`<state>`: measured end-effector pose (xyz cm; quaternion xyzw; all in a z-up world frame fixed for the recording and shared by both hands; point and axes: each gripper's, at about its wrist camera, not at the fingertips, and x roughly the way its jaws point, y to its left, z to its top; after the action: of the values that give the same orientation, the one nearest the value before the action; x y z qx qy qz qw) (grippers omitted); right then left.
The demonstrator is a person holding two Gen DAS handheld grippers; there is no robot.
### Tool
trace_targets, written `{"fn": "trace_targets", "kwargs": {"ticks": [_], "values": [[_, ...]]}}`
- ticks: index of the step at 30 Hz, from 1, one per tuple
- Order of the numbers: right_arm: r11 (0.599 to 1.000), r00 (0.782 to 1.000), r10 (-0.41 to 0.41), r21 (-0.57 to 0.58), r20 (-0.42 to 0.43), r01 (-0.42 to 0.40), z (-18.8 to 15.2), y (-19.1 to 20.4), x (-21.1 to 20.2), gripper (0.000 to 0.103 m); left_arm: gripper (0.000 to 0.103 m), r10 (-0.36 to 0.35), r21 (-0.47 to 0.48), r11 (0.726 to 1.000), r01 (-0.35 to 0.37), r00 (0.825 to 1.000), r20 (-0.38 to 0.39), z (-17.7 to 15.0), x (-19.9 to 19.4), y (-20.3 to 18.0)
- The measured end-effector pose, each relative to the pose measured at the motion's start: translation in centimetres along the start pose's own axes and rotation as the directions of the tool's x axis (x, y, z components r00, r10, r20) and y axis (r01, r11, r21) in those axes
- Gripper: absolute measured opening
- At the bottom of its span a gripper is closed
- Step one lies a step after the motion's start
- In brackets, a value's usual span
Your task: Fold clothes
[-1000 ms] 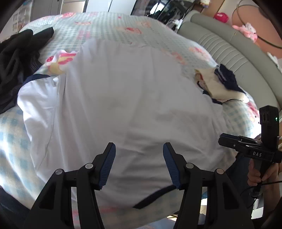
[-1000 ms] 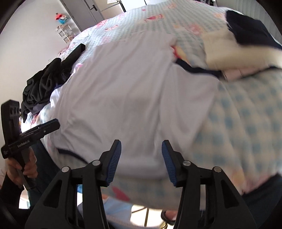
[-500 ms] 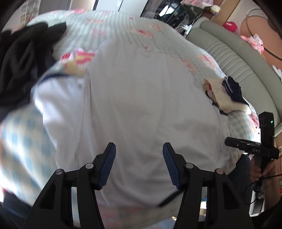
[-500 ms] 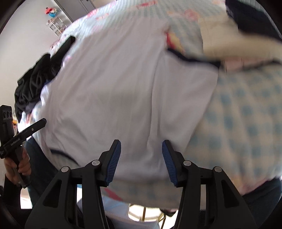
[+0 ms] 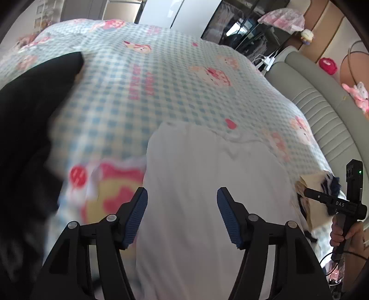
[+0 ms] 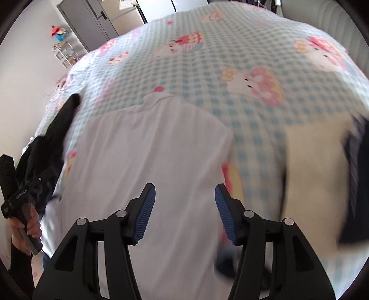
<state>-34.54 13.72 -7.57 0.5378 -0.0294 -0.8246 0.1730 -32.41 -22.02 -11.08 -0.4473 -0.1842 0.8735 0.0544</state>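
A white shirt (image 5: 207,184) lies spread flat on the checked bedspread (image 5: 161,92), its collar end toward the far side. My left gripper (image 5: 182,200) hovers above the shirt's left part, jaws opening, nothing between the blue pads. In the right wrist view the same white shirt (image 6: 150,150) fills the middle, and my right gripper (image 6: 184,196) hangs over its right edge, jaws opening with nothing held. The right gripper (image 5: 341,203) also shows at the right edge of the left wrist view, and the left gripper (image 6: 20,193) at the left edge of the right wrist view.
A heap of black clothing (image 5: 30,138) lies left of the shirt. A folded cream and navy garment (image 6: 322,173) sits to its right. A grey padded headboard (image 5: 322,103) runs along the bed's right side. A grey wardrobe (image 6: 87,20) stands beyond the bed.
Both grippers have swept forward over the shirt from its near hem toward the collar end. Their jaws stand slightly wider. The black heap and folded garment now sit beside the grippers.
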Motion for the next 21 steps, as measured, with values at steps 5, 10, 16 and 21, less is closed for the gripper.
{"fn": "trace_targets", "kwargs": {"ticks": [5,10,16,21], "values": [[0.993,0.995,-0.098,0.06,0.017,0.097,5.9,-1.1,5.8,0.066,0.076,0.063,0.042,0.997,-0.06,0.996,-0.058,6.1,7.2,-0.3],[0.99,0.995,0.013,0.141,-0.103,0.002,9.3,-3.4,12.4,0.053,0.025,0.07,0.003,0.997,-0.071,0.988,-0.136,8.0,12.7,0.4],[0.988,0.987,0.145,-0.049,-0.064,-0.148,7.9,1.3,8.7,0.006,0.01,0.029,0.209,0.977,-0.026,0.999,-0.013,4.8,6.2,-4.0],[0.958,0.98,0.16,-0.222,-0.119,-0.183,2.0,5.0,4.3,0.005,0.012,0.048,0.437,0.898,-0.041,0.999,-0.003,-2.3,-1.0,-6.8]]}}
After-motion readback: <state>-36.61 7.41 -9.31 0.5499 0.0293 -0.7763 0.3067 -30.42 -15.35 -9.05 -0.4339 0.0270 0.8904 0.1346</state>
